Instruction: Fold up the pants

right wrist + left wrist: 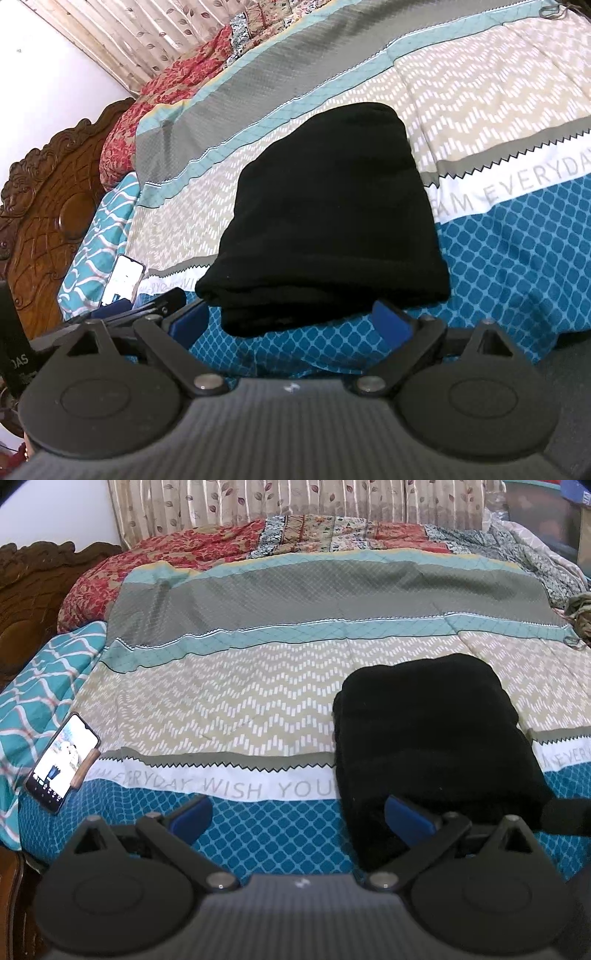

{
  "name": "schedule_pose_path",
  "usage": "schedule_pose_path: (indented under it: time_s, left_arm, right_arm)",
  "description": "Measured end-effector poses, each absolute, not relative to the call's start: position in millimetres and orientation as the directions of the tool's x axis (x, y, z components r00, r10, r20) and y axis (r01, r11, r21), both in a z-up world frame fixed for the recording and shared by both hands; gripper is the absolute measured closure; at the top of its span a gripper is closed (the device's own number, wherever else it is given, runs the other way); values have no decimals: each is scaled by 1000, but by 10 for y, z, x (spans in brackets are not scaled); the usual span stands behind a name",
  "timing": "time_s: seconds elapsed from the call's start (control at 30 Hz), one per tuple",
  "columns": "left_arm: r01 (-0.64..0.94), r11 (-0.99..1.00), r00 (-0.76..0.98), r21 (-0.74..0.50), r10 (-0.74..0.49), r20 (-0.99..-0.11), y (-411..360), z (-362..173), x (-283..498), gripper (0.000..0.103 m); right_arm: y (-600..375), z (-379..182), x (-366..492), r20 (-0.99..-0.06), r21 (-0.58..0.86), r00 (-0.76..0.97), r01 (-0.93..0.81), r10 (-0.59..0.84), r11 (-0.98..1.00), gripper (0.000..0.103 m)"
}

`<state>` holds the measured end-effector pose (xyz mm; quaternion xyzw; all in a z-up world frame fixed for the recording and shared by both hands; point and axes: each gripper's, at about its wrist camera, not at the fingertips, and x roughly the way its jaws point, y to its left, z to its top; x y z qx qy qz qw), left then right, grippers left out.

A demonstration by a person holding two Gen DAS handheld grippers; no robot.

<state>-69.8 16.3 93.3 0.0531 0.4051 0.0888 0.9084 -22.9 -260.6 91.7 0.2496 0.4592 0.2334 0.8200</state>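
The black pants lie folded in a compact stack on the patterned bedspread, right of centre in the left wrist view. They also show in the right wrist view, with the layered near edge facing me. My left gripper is open and empty, just in front of the stack's near left corner. My right gripper is open and empty, its blue pads flanking the stack's near edge without gripping it. The left gripper also shows at the left of the right wrist view.
A phone with a lit screen lies at the bed's left edge on a teal pillow. A carved wooden headboard stands at the left. A red floral quilt and curtains are at the back.
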Motion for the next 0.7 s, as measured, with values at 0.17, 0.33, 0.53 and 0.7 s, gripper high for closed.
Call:
schedule_pose_path:
  time_s: [0.17,0.33,0.53,0.7]
  left_arm:
    - [-128,976,657,176,216,-723,170,929,-707,0]
    - [-139,972,660,189,233,-714,168,929,-720,0]
    - [-143,964,671,224,261,-694,133,944,-735,0]
    - [-150,962,667,230,270,-695,141,939,-733,0]
  right_arm:
    - [-2647,877,-233,-636,638,463,-135,618,758,6]
    - [-2667,850,-238,-636,649,454,-122,624,751,6]
    - [-2671,845,-244,-636,654,448,-121,629,747,6]
    - [-2680,830,-251,-636,659,445,-112,630,744,6]
